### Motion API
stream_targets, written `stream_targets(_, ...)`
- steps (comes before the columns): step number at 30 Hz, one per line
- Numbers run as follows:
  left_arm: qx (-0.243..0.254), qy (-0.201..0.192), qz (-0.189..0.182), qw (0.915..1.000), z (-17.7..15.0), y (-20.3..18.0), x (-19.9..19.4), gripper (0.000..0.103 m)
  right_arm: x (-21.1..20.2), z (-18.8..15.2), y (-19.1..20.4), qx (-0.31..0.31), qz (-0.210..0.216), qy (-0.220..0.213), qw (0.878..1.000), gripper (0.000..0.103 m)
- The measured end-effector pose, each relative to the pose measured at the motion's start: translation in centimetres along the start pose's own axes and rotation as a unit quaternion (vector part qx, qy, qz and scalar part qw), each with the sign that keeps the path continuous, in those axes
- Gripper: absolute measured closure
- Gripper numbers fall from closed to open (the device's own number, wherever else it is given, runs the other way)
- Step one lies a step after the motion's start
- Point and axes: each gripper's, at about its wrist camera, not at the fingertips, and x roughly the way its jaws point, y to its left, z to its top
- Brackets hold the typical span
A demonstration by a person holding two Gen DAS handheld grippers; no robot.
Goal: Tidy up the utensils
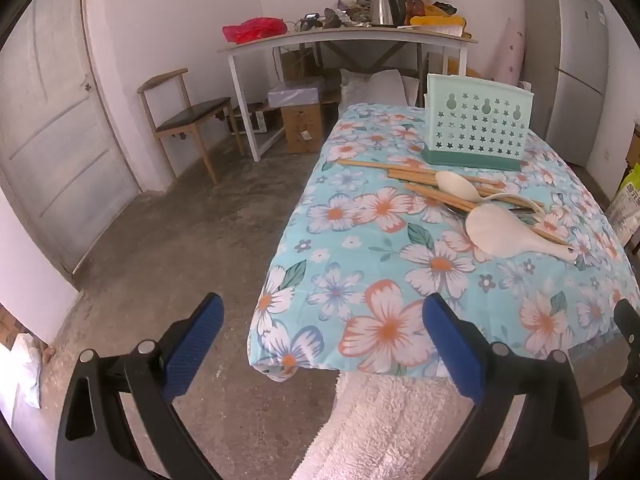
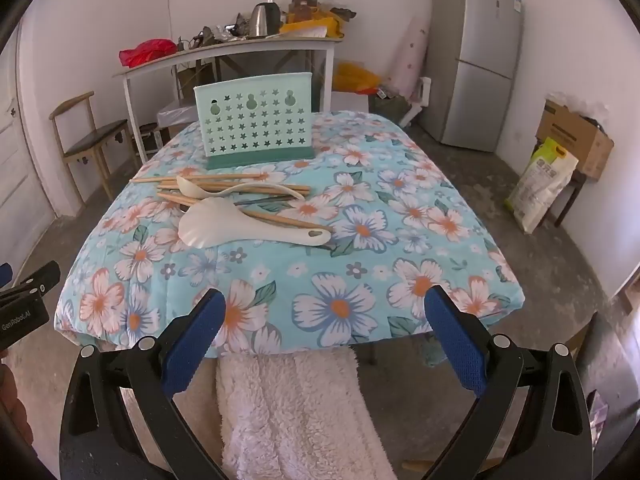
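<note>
On the table [image 2: 420, 184] | utensil holder [image 2: 256, 124] upright (contents hidden) | chopsticks [image 2: 224, 178] beside

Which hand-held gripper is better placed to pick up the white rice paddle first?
Probably the right hand-held gripper: it faces the table squarely, open, with the white plastic rice paddle ahead. The left hand-held gripper hangs beside the table's left edge.
</note>
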Motion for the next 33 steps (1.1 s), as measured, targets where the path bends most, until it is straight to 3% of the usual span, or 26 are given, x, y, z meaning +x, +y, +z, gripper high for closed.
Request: stream_targets(33,0.002,-0.004,-0.01,0.9999,0.02,-0.13,-0.08,0.006,-0.06,0.18,0.05,-0.001,-0.001,-0.001,1.0,0.008)
